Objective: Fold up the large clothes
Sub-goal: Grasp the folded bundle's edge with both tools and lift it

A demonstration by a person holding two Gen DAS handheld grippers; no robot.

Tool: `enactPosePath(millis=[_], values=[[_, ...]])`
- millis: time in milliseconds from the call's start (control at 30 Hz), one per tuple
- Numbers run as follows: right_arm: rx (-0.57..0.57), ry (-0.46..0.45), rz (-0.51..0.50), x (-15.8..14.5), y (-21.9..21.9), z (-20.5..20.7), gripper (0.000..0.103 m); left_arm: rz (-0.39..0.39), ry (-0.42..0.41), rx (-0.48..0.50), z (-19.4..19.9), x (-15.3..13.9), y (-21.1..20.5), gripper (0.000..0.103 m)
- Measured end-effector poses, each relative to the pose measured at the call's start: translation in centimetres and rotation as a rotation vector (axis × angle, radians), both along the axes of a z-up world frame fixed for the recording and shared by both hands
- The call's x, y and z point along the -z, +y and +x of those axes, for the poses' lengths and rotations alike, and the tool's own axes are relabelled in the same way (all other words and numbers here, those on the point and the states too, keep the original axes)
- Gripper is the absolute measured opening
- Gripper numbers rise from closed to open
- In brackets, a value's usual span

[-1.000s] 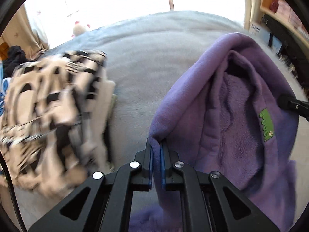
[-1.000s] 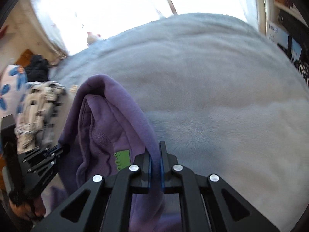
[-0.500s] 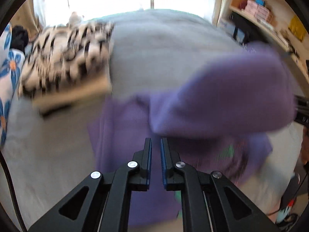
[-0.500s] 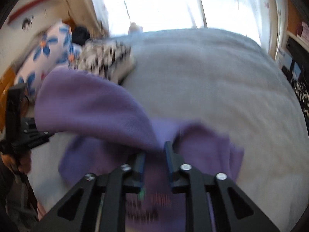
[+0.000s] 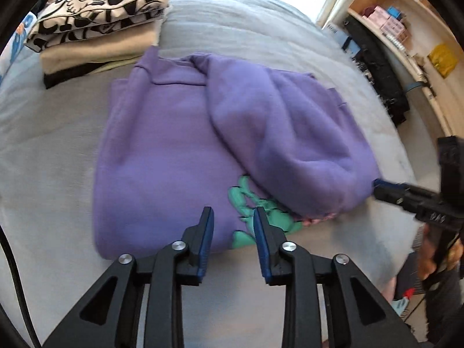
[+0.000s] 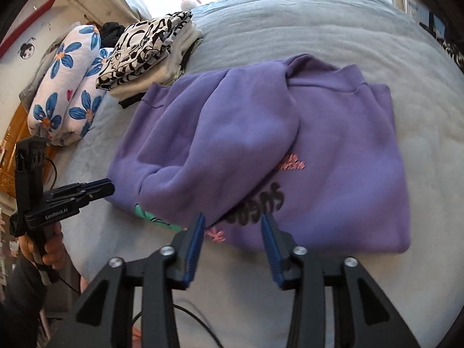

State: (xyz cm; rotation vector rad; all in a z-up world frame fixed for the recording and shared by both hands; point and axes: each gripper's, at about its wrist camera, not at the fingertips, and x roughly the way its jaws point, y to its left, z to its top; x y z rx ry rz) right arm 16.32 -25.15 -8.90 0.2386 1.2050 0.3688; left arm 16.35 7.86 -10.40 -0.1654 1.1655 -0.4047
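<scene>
A purple sweatshirt lies folded on the grey bed, with a sleeve part draped across its front; it also shows in the right wrist view. A green print and dark lettering peek out under the draped part. My left gripper is open and empty just above the sweatshirt's near edge. My right gripper is open and empty over the near edge too. The right gripper also shows at the right of the left wrist view, and the left gripper at the left of the right wrist view.
A stack of folded clothes topped by a black-and-white patterned piece sits at the far left of the bed. A blue-flowered pillow lies beside it. Shelves stand on the right.
Both grippers let go of the purple sweatshirt and opened. The sweatshirt, held up a second ago, now lies folded on the bed. Both grippers pulled back to its near edge.
</scene>
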Motion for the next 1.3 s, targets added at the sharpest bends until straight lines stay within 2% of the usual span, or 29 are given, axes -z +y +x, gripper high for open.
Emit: enactPosePath(millis=[67, 133, 267, 333, 433, 633, 767, 900, 933, 967, 1000, 1100, 1200, 1300], values=[[0.012, 0.014, 0.037, 0.4, 0.1, -0.1, 0.044, -0.047, -0.003, -0.001, 0.7, 0.3, -0.2, 0.036], [0.028, 0.033, 0.087, 0.8, 0.1, 0.3, 0.044, -0.097, -0.005, -0.007, 1.3, 0.4, -0.6, 0.039], [0.078, 0.063, 0.185, 1.8, -0.6, 1.1, 0.048, -0.204, 0.002, -0.038, 2.9, 1.5, -1.2, 0.039], [0.101, 0.071, 0.229, 2.4, -1.0, 1.6, 0.053, -0.23, 0.008, -0.051, 3.9, 2.5, -1.5, 0.039], [0.129, 0.074, 0.274, 3.3, -1.5, 2.4, 0.053, -0.278, 0.024, -0.068, 5.1, 4.3, -1.7, 0.039], [0.154, 0.108, 0.333, 5.1, -2.1, 4.0, 0.054, -0.367, 0.071, -0.091, 6.6, 7.2, -2.1, 0.048], [0.157, 0.113, 0.367, 5.9, -2.0, 4.7, 0.055, -0.396, 0.065, -0.084, 7.4, 8.1, -3.1, 0.055], [0.166, 0.089, 0.382, 6.2, -1.6, 5.0, 0.055, -0.426, 0.064, -0.1, 8.2, 8.4, -3.7, 0.055], [0.167, 0.073, 0.373, 6.0, -1.5, 5.0, 0.055, -0.426, 0.06, -0.109, 8.1, 8.3, -3.9, 0.05], [0.165, 0.057, 0.362, 5.8, -1.3, 5.0, 0.055, -0.428, 0.05, -0.115, 8.1, 8.1, -4.1, 0.031], [0.161, 0.048, 0.354, 5.7, -1.2, 5.0, 0.051, -0.422, 0.04, -0.118, 8.2, 7.8, -4.2, 0.025], [0.135, -0.006, 0.265, 4.7, -0.5, 4.7, 0.017, -0.313, -0.028, -0.148, 7.8, 6.3, -4.7, 0.017], [0.14, -0.056, 0.188, 3.6, -0.2, 3.9, 0.009, -0.129, -0.123, -0.16, 6.8, 4.4, -5.8, 0.016], [0.174, -0.082, 0.106, 3.8, -0.3, 2.6, 0.008, 0.049, -0.15, -0.168, 5.9, 4.4, -7.2, 0.016]])
